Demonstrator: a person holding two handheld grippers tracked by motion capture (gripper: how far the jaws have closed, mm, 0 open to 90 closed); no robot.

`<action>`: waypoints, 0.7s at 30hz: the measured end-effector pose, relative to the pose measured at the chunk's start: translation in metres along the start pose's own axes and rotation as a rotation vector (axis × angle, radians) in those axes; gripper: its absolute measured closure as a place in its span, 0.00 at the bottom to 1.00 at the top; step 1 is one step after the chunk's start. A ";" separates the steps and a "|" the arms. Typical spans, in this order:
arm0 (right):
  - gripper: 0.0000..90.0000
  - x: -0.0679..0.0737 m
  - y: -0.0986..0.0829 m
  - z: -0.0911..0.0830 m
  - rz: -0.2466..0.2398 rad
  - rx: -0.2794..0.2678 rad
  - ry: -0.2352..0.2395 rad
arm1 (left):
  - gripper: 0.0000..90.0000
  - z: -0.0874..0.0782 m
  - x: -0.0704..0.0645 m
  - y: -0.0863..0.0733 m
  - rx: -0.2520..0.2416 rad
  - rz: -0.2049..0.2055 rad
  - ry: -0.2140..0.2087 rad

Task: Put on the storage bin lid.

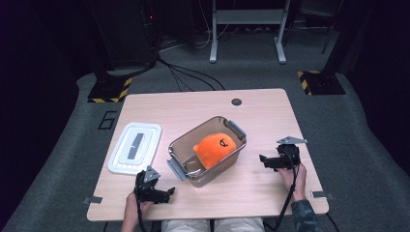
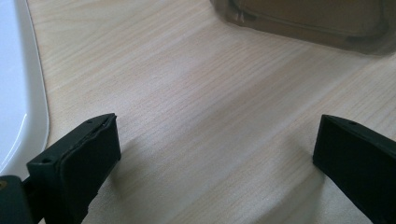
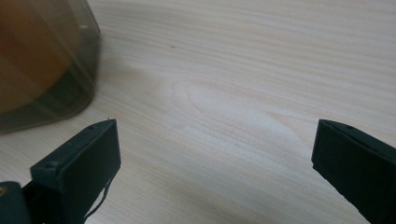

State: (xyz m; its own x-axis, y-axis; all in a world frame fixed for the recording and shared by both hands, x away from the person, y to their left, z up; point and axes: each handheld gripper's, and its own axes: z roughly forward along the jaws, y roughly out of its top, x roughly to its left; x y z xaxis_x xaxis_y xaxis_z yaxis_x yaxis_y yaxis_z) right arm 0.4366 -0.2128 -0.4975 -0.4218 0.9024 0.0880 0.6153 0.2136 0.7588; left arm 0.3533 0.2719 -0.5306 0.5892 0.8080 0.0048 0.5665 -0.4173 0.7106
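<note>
Your left gripper (image 1: 167,193) sits nearest the camera in the high view, low over the near-left part of the wooden table (image 1: 270,111), with your hand behind it at the table's near edge. Its jaws stand wide apart and hold nothing; in the left gripper view (image 2: 217,154) bare wood grain lies between them. Just beyond that gripper, toward the left edge, lies the white lid (image 1: 135,147), flat on the table, its grey strip facing up; its rounded white rim (image 2: 21,93) shows beside your left jaw in the left gripper view.

Your right gripper (image 1: 265,160) rests near the right edge of the table, pointing inward at the bin, jaws also spread with nothing between them; the right gripper view (image 3: 215,154) shows only tabletop in the gap.

Between your two grippers, at the middle of the table, stands the clear brownish bin (image 1: 181,145), set at an angle, grey latch handles at both ends. Its corner shows close ahead in the right gripper view (image 3: 70,88) and its wall in the left gripper view (image 2: 308,21). Inside it lies the orange plush toy (image 1: 215,147), toward the end farther from you, rising a little above the rim. Neither gripper touches the bin, the toy or the lid
</note>
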 end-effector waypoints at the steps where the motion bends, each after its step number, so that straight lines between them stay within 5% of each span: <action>1: 0.00 -0.001 -0.002 0.003 0.001 -0.004 0.007 | 0.01 0.000 0.000 0.000 0.000 0.000 0.000; 5: 0.00 0.000 -0.006 0.011 -0.022 -0.003 -0.009 | 0.01 0.000 0.000 0.000 0.000 0.001 0.000; 13: 0.00 0.009 -0.012 0.031 -0.086 0.103 -0.033 | 0.00 0.001 -0.001 0.001 0.000 -0.020 0.020; 18: 0.00 0.007 -0.015 0.031 -0.088 0.072 -0.036 | 0.01 0.001 -0.001 0.002 0.004 -0.021 0.025; 21: 0.00 0.007 -0.015 0.031 -0.086 0.071 -0.044 | 0.00 -0.001 0.003 0.003 0.016 -0.013 0.067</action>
State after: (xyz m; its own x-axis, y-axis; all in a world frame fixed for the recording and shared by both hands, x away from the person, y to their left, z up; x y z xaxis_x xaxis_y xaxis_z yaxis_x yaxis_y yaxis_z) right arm 0.4452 -0.1978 -0.5286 -0.4463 0.8949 -0.0049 0.6248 0.3155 0.7142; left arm 0.3562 0.2735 -0.5274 0.5419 0.8393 0.0433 0.5832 -0.4126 0.6997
